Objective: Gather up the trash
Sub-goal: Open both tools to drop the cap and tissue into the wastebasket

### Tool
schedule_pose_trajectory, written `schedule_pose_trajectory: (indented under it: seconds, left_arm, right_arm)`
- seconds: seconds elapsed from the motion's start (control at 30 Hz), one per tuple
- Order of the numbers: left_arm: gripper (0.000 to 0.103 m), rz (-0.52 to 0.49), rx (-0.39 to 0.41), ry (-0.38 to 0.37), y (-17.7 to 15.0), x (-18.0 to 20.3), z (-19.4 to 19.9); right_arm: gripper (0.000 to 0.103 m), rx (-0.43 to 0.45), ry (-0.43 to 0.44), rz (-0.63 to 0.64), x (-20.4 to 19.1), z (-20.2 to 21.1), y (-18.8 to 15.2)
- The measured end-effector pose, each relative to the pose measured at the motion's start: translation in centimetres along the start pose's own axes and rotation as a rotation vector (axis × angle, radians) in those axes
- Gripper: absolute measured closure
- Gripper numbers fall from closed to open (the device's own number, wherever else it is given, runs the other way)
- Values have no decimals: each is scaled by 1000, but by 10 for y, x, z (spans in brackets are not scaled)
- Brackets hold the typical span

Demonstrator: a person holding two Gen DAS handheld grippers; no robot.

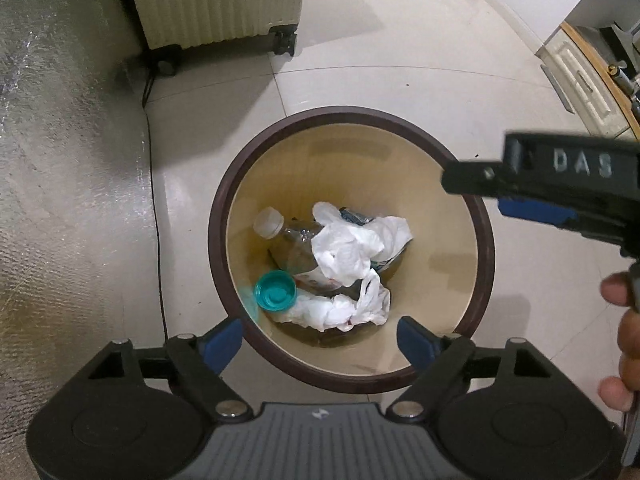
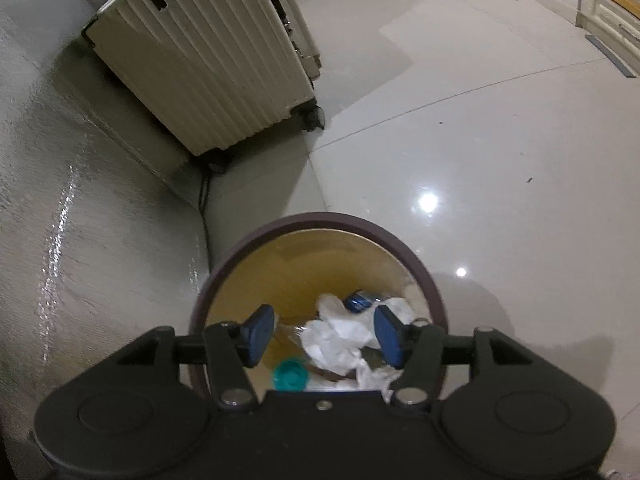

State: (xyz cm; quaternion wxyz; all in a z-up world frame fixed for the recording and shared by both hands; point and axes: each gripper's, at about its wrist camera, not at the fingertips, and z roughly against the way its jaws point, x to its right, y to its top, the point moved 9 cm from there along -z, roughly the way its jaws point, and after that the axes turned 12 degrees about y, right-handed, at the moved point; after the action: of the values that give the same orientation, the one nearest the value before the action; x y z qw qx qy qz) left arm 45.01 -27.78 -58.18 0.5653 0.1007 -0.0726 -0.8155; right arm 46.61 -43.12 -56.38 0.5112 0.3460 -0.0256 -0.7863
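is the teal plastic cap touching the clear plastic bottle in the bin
Cannot tell. In the left wrist view the teal plastic cap overlaps the clear plastic bottle from above, so neither contact nor gap shows.

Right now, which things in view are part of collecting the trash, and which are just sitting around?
Part of the job:
trash bin
plastic bottle
crumpled tissues
teal cap
left gripper, open
right gripper, open

Just sitting around:
cream suitcase
black cable
white cabinet

L claw [image 1: 320,340]: blk body, blue pads, silver screws | R claw [image 2: 324,336]: same, "DAS" mark
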Motion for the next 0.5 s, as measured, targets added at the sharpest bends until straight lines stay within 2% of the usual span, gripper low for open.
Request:
schedule_pose_trajectory:
  seconds: [0.2, 0.5]
  left_arm:
    - [8, 20, 1, 8, -1, -5, 5]
    - [2, 42, 18, 19, 0, -6, 13]
  right_arm:
    - [42, -34, -20, 46, 3, 3, -8]
    - [27, -36, -33, 106, 2, 19, -9]
